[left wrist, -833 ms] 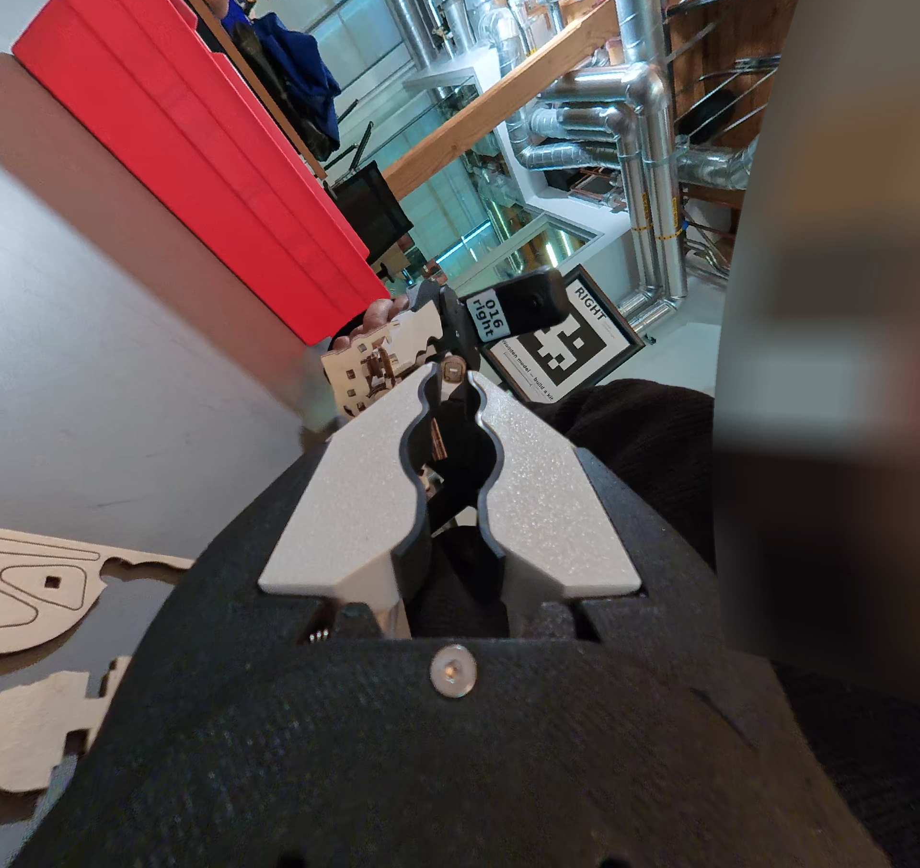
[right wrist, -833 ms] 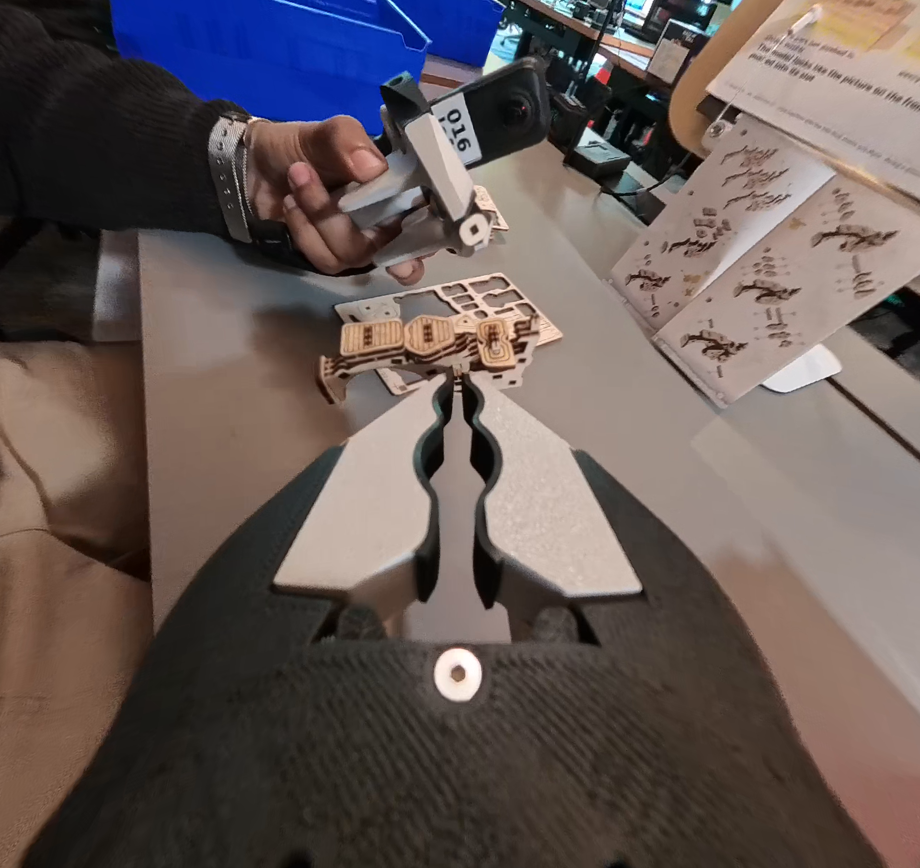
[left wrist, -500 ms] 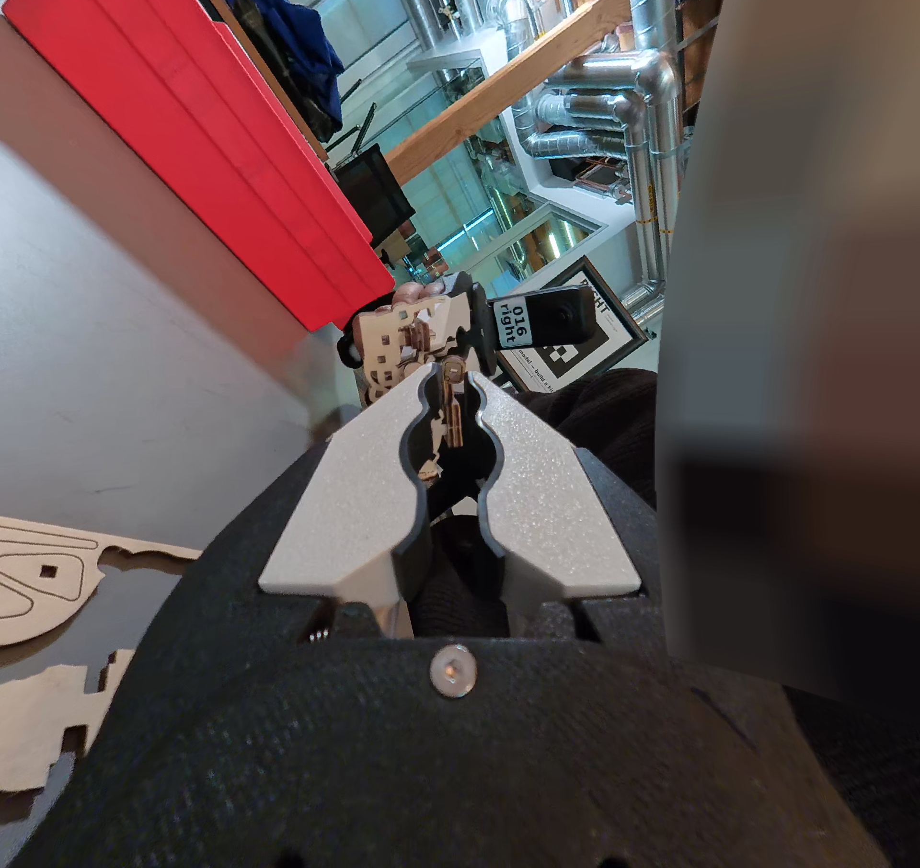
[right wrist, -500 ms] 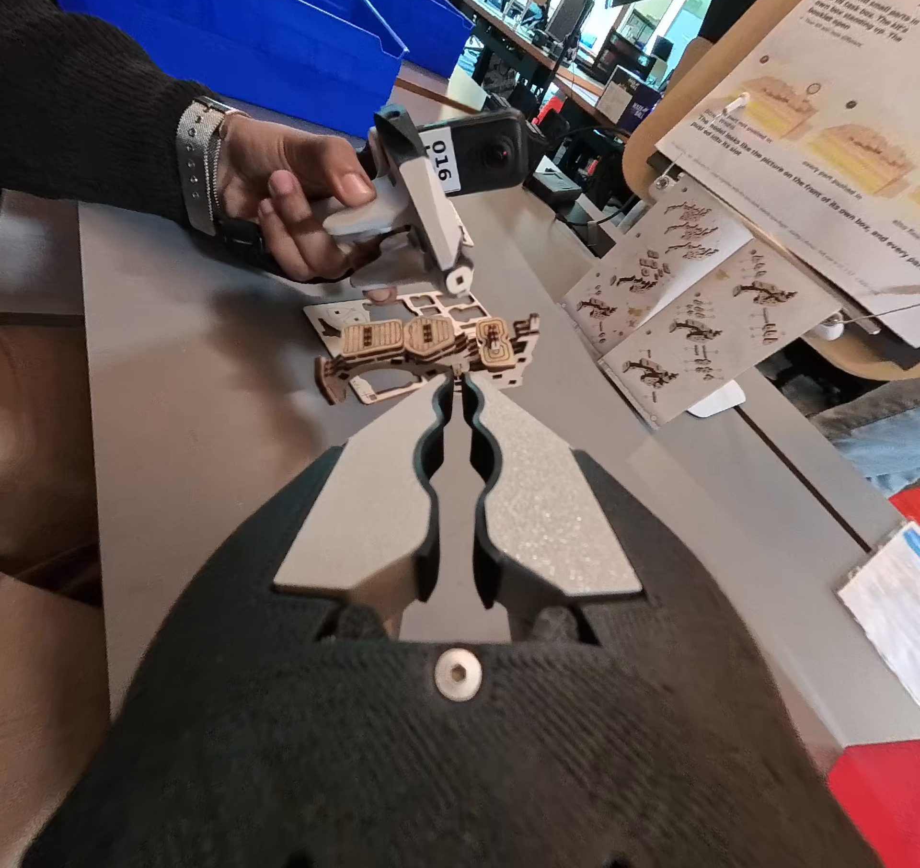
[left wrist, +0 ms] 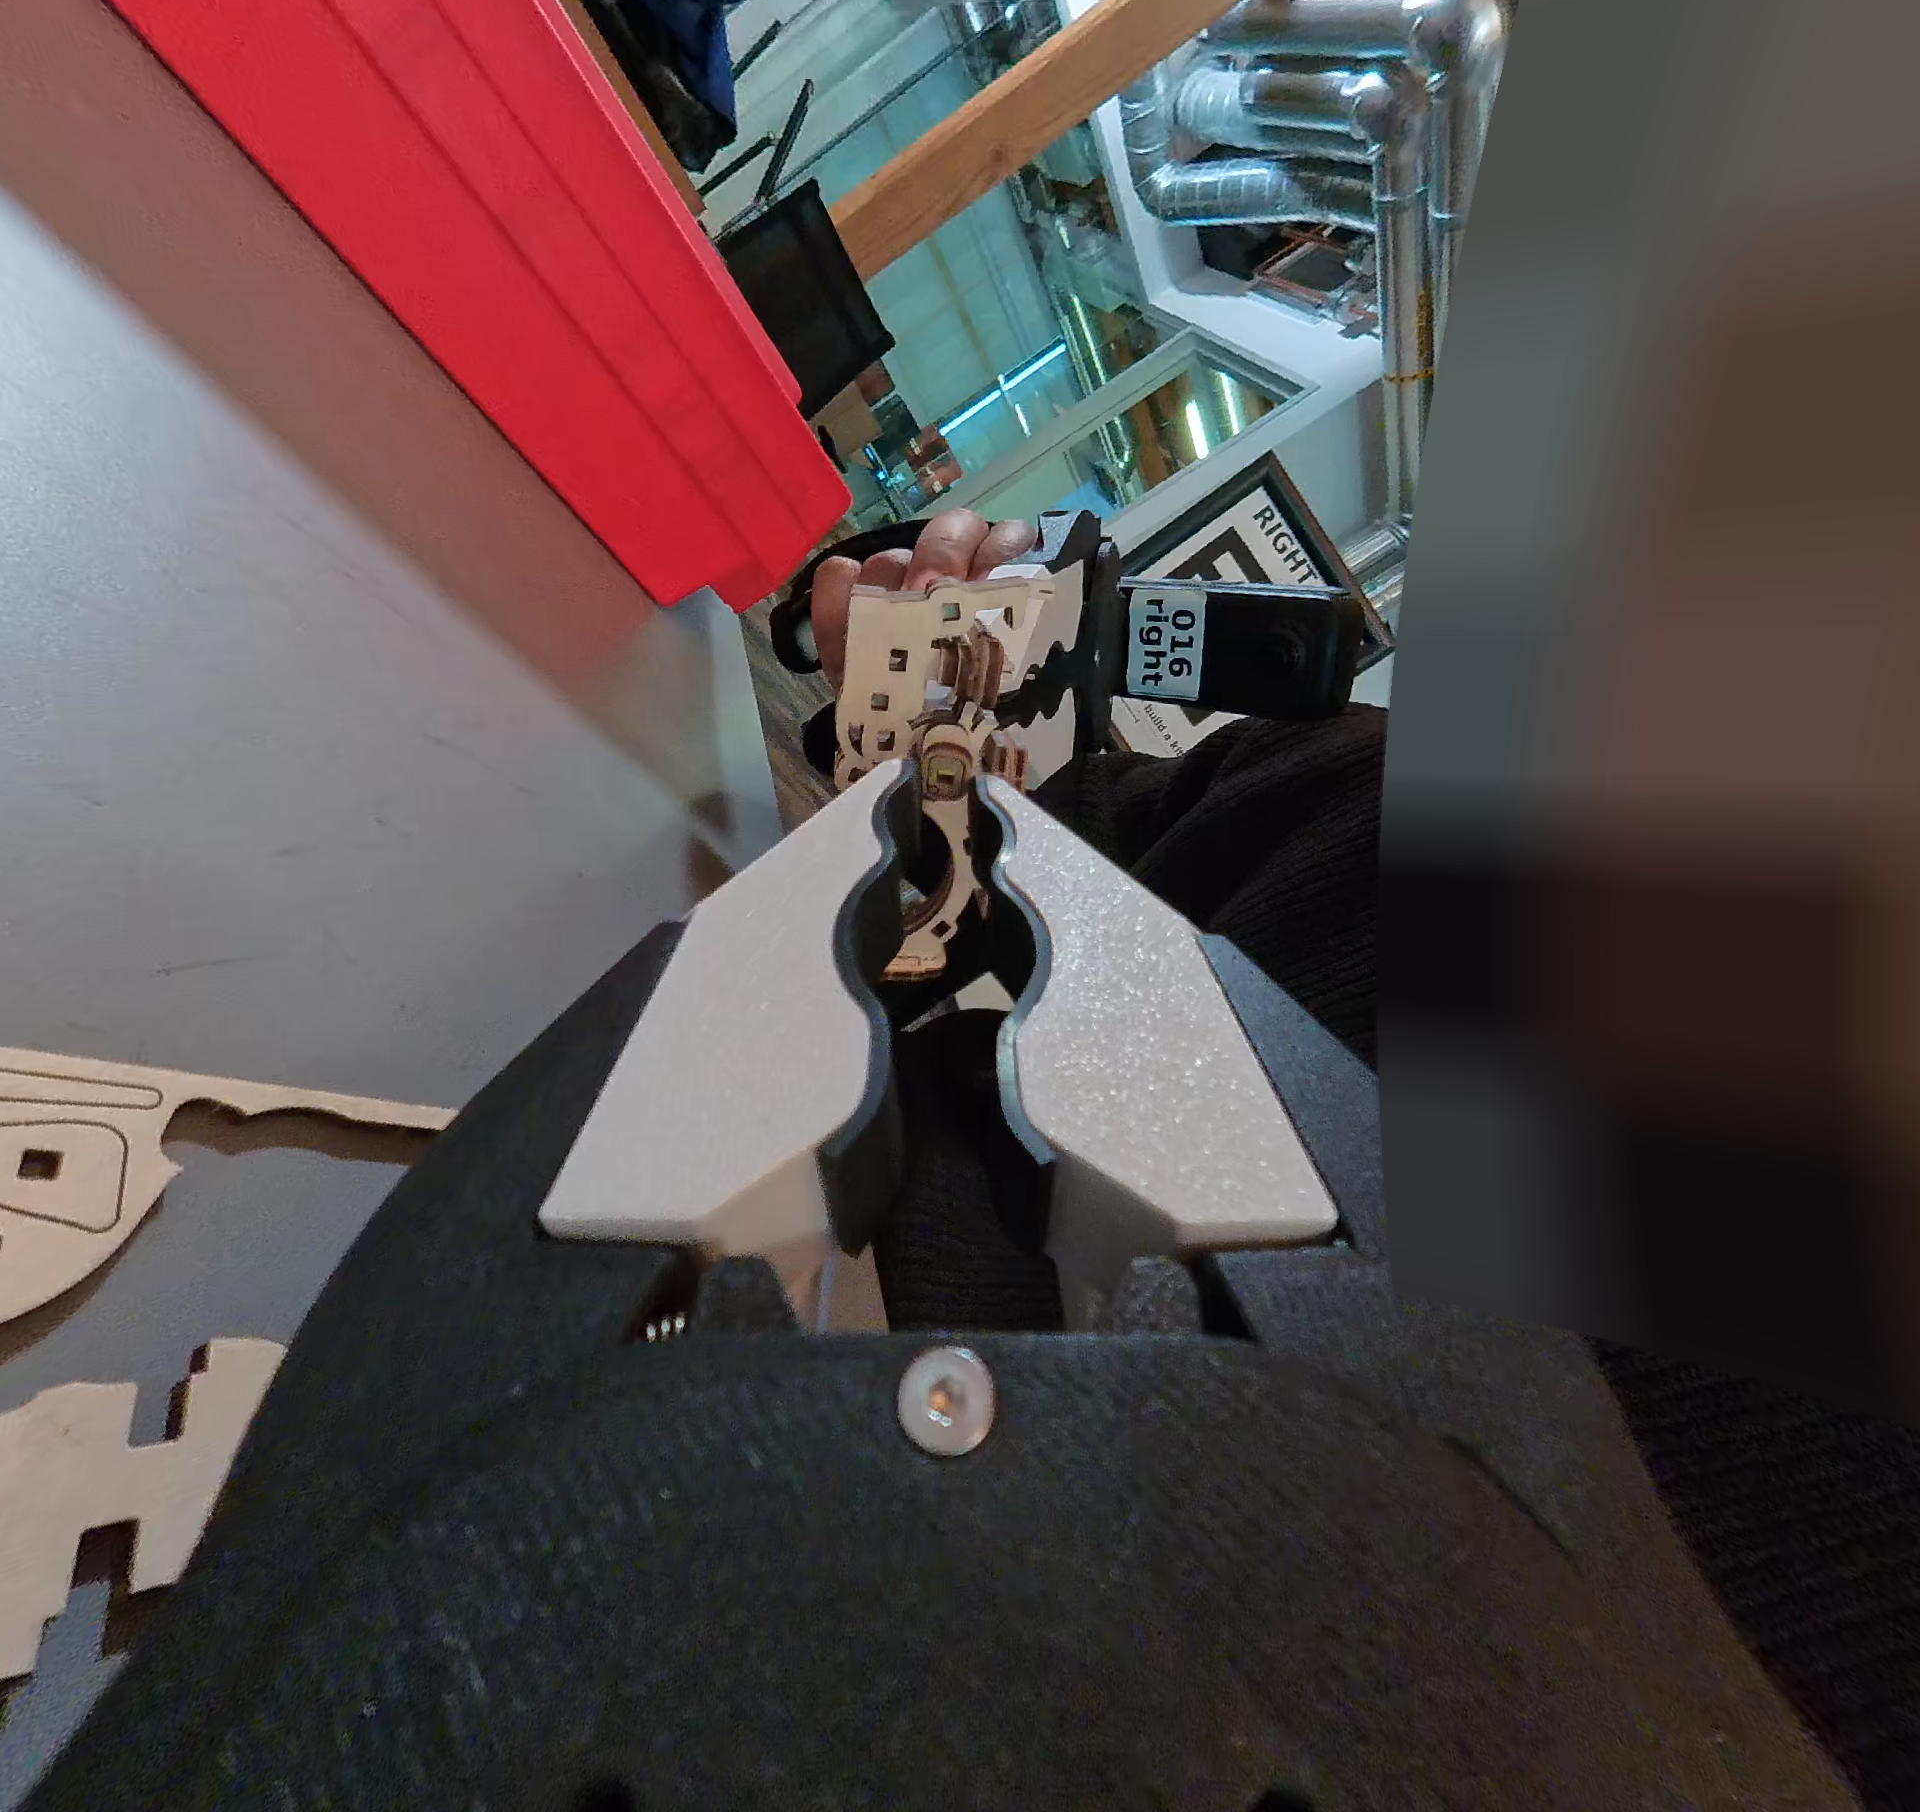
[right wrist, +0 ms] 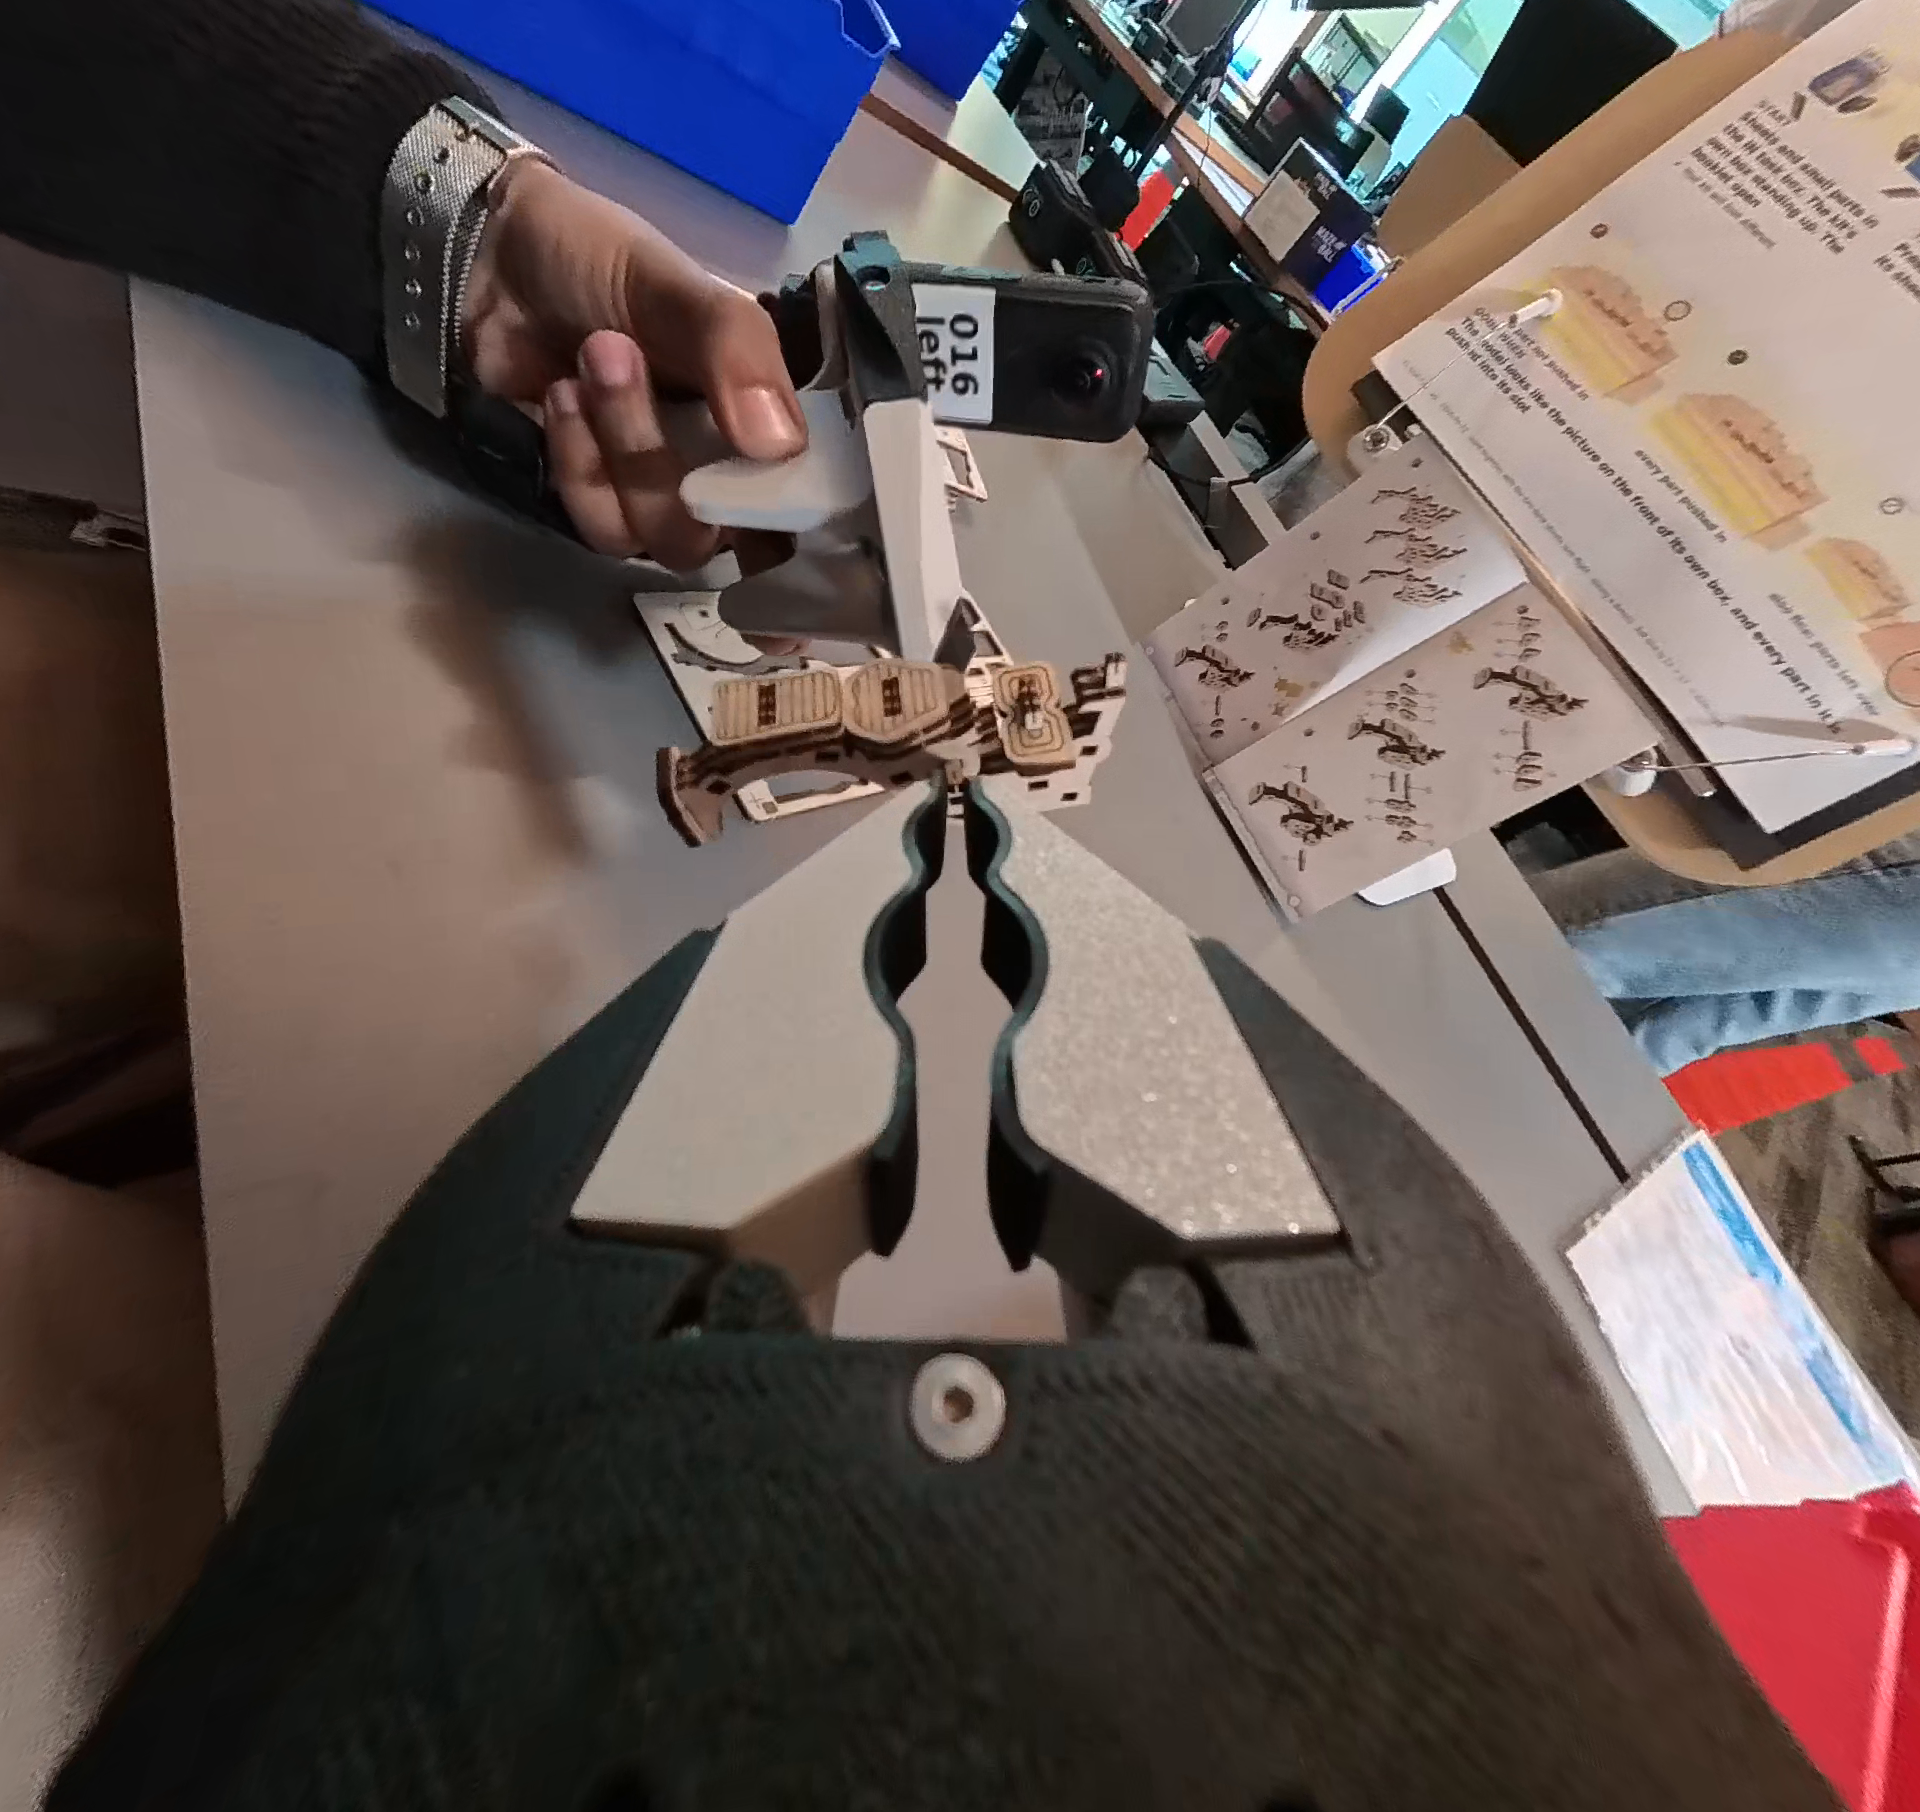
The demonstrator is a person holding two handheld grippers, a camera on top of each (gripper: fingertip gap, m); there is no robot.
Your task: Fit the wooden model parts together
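Observation:
My left gripper (left wrist: 943, 773) is shut on a small flat wooden part (left wrist: 938, 843), which stands edge-on between the pads. Its tip is at the wooden model (left wrist: 914, 666). My right gripper (right wrist: 956, 794) is shut on the underside of that partly built model (right wrist: 883, 723), a long layered body held level above the grey table (right wrist: 364, 827). In the right wrist view the left gripper (right wrist: 914, 536) comes down from above, right behind the model, and its tips are hidden. In the left wrist view the right gripper (left wrist: 1070, 640) shows behind the model.
A red bin (left wrist: 468, 204) stands at the table's far side. Punched wooden sheets (left wrist: 62, 1201) lie by the left gripper and under it (right wrist: 707, 645). Blue bins (right wrist: 623, 17), instruction sheets (right wrist: 1403, 702) and a tilted board with a poster (right wrist: 1662, 474) stand around.
The two grippers have come together. The left gripper with its small part has dropped to the model, which has swung round and closer. Both stay shut.

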